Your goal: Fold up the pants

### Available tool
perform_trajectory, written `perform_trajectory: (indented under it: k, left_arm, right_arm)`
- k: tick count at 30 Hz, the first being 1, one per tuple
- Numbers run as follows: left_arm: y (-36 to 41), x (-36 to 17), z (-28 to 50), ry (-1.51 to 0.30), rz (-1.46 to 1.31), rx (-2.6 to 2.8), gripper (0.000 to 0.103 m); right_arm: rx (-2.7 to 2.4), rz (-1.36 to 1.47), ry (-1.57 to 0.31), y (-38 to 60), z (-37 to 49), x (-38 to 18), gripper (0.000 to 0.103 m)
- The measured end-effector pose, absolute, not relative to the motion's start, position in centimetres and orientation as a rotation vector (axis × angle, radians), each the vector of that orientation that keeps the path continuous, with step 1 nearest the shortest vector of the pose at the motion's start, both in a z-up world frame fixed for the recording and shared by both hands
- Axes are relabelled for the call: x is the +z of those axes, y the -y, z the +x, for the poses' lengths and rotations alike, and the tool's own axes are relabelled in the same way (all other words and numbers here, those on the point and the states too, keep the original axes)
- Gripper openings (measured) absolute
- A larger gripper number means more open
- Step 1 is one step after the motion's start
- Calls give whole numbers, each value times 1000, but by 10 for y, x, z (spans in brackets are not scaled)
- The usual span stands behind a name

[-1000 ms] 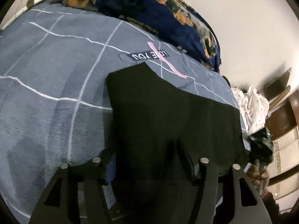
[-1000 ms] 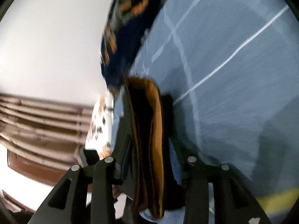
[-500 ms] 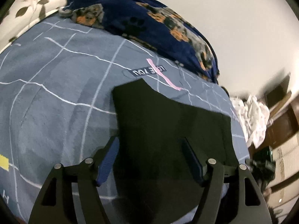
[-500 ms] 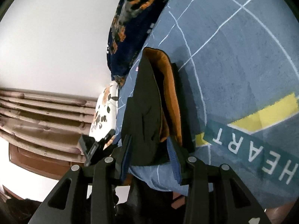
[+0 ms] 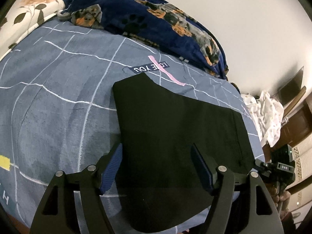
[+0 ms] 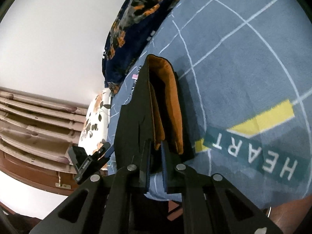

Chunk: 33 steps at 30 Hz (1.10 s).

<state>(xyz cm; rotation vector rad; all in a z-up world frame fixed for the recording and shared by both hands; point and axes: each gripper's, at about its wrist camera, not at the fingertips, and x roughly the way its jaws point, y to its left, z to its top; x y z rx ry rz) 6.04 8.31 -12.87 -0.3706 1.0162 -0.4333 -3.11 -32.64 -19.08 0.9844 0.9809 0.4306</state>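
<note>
The black pants (image 5: 175, 128) lie folded flat on the blue-grey bedsheet (image 5: 58, 101). My left gripper (image 5: 156, 156) is open above their near edge, one blue pad on each side, holding nothing. In the right wrist view the pants (image 6: 134, 120) show edge-on, with an orange lining (image 6: 167, 101) between the black layers. My right gripper (image 6: 156, 148) is shut on the pants' near edge, pinching the layers at the bed's edge. The left gripper's body (image 6: 87, 161) shows at the left of that view.
A navy dog-print blanket (image 5: 156, 25) is heaped along the far side of the bed by the white wall. A floral pillow (image 5: 33, 13) lies at the far left. White clothes (image 5: 267, 113) and wooden furniture (image 5: 296, 120) stand past the bed's right end.
My left gripper has opened, let go of the pants and pulled back. My right gripper has closed on the pants' edge. The pants have settled flat on the sheet.
</note>
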Motion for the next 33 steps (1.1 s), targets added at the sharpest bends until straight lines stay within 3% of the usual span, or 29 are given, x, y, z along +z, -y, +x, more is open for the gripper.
perform_trajectory:
  k: [6, 13, 14, 17, 22, 23, 25, 26, 33]
  left_arm:
    - [-76, -140, 59, -1050, -341, -442, 78]
    - [-74, -155, 59, -1109, -372, -453, 78]
    - [-74, -155, 59, -1108, -370, -454, 78]
    - [-75, -154, 59, -1108, -370, -455, 78]
    - [-77, -155, 58, -1127, -393, -446, 78]
    - [-78, -156, 59, -1129, -396, -444, 78]
    - [-80, -157, 59, -1131, -401, -440, 78]
    - [-82, -156, 59, -1129, -403, -438, 78]
    - [-94, -157, 63, -1132, -452, -408, 78]
  right_arm:
    - [410, 1041, -1029, 331, -30, -216, 9]
    - [349, 840, -1011, 321, -21, -183, 16]
    - [331, 804, -1015, 321, -19, -179, 22]
    - [314, 787, -1031, 322, -14, -179, 52]
    - [358, 838, -1093, 319, 0, -187, 58]
    - [354, 833, -1110, 317, 3, -190, 58]
    - [341, 821, -1125, 314, 7, -192, 46]
    - [349, 806, -1120, 311, 9, -189, 24]
    - [381, 776, -1166, 299, 18, -190, 17]
